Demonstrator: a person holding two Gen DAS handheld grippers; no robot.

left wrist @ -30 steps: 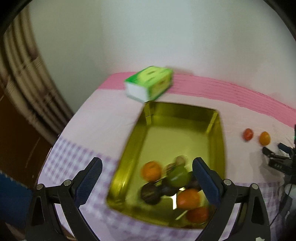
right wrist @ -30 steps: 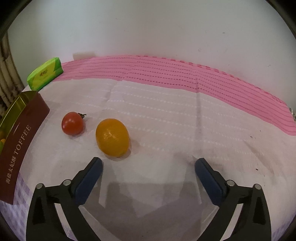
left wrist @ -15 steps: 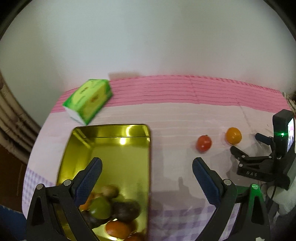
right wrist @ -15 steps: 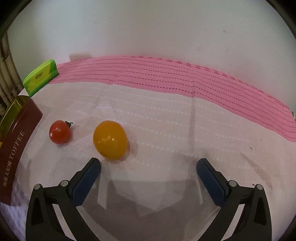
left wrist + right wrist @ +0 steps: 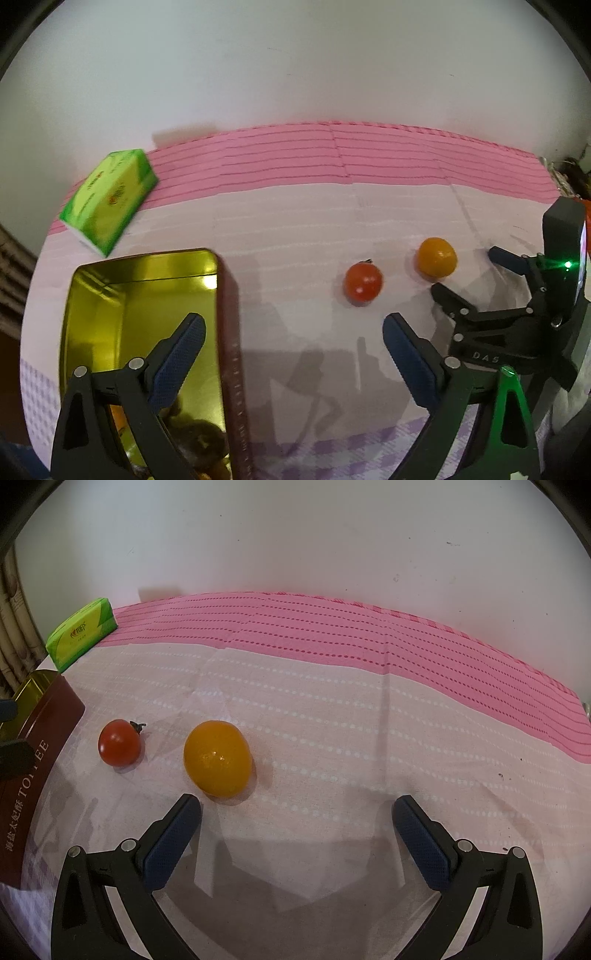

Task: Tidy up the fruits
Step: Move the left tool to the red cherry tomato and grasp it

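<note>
The left gripper [image 5: 290, 338] is empty with its jaws wide, just starting to close a touch with nothing between them. A second ago it hung right over the fruit heap in the tin; since then it has swung off toward the loose fruit, so I'd guess a drop-off just finished and it's heading for the next pick. The right gripper [image 5: 297, 821] is gaping too, holding nothing, and has hardly budged. Biggest to smallest: the tablecloth [image 5: 332, 709], pink stripes at 12 o'clock; then the gold tin [image 5: 140, 295] at 8 o'clock in the left view; the green tissue pack [image 5: 107, 199] at 10 o'clock; the orange [image 5: 218, 758] just past the right gripper's left pad, at about 10 o'clock from it; and the little tomato [image 5: 119, 743] beside it, apart, near the tin's brown side. What's hard to read: the fruit already in the tin is mostly hidden behind the left finger and cut off at the bottom edge, so I can't count it. Looks like two pieces left.
</note>
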